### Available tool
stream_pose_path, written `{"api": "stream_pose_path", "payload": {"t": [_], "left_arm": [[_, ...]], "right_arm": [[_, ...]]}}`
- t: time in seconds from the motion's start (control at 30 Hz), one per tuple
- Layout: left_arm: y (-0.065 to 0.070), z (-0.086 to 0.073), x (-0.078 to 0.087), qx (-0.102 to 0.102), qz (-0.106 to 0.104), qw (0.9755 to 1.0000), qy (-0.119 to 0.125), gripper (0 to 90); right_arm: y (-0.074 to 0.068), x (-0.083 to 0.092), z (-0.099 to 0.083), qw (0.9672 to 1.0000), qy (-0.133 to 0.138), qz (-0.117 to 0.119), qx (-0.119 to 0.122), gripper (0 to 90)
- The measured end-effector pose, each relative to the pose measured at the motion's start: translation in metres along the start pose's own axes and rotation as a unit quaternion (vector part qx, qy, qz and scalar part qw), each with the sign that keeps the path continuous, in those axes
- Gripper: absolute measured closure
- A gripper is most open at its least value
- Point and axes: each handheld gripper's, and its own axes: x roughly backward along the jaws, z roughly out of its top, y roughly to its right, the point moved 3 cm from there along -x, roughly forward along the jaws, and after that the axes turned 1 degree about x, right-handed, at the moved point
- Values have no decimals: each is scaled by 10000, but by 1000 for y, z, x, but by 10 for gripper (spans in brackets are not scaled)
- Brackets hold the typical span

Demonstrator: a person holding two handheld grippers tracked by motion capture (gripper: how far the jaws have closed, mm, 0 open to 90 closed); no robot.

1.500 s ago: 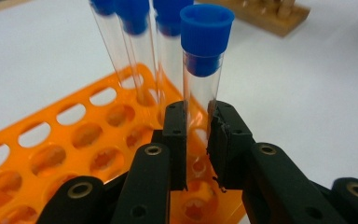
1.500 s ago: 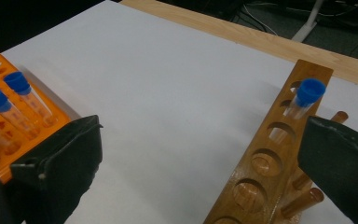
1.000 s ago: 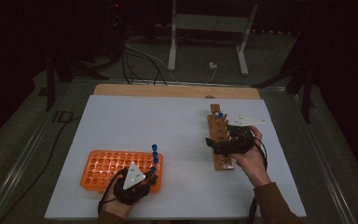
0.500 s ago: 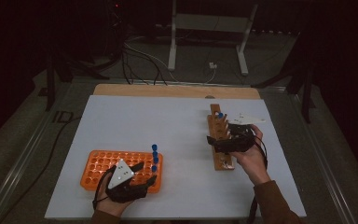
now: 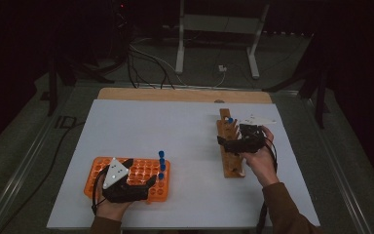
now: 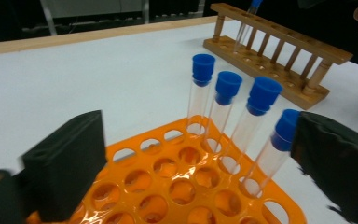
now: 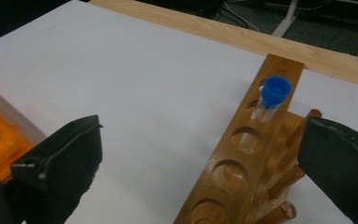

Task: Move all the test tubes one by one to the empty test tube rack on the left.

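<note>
- so over that last second the left gripper (image 5: 139, 183) slid a bit toward the person's left along the orange rack (image 5: 92, 181). it had been sitting nearer the rack's right end, and now it was over the middle of the near edge.
- its jaws were spread wide with nothing between them. in the left gripper view the four blue-capped tubes (image 6: 226, 112) stood in a row at the rack's right side, the nearest one just beside the right-hand jaw but not pinched.
- the right gripper (image 5: 231, 141) barely moved, it stayed low over the wooden rack (image 5: 230, 163), jaws also wide apart and empty.
- one capped tube (image 7: 271, 100) was already standing in a hole near the far end of that wooden rack, with open holes in front of it.
- my guess: tubes were going from orange to wood one at a time, one done, four left. the left one looked like it was lining up for the next grab, though the shift away from the tubes made that a bit unclear.
</note>
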Motion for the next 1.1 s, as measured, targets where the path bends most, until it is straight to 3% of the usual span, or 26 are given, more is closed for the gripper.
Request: {"api": "stream_pose_path", "payload": {"t": [0.17,0.37,0.5,0.67,0.83,0.97,1.1], "left_arm": [[-2,0,0,28,14,10000,2,4],[-3,1,0,15,30,10000,14,4],[-2,1,-1,29,11,10000,35,5],[-2,1,-1,39,11,10000,48,5],[-3,2,0,55,-1,10000,67,5],[-3,2,1,64,9,10000,68,5],[-3,2,1,69,0,10000,66,5]], "right_arm": [[7,-5,1,9998,2,-176,3,4],[19,-13,3,9997,-104,-200,-42,5],[24,-22,5,9994,-192,-295,-54,67],[32,-34,7,9985,-235,-460,-169,195],[35,-42,5,9977,-252,-600,-188,448],[37,-45,5,9975,-245,-613,-260,559],[36,-48,5,9974,-254,-649,-184,635]]}}
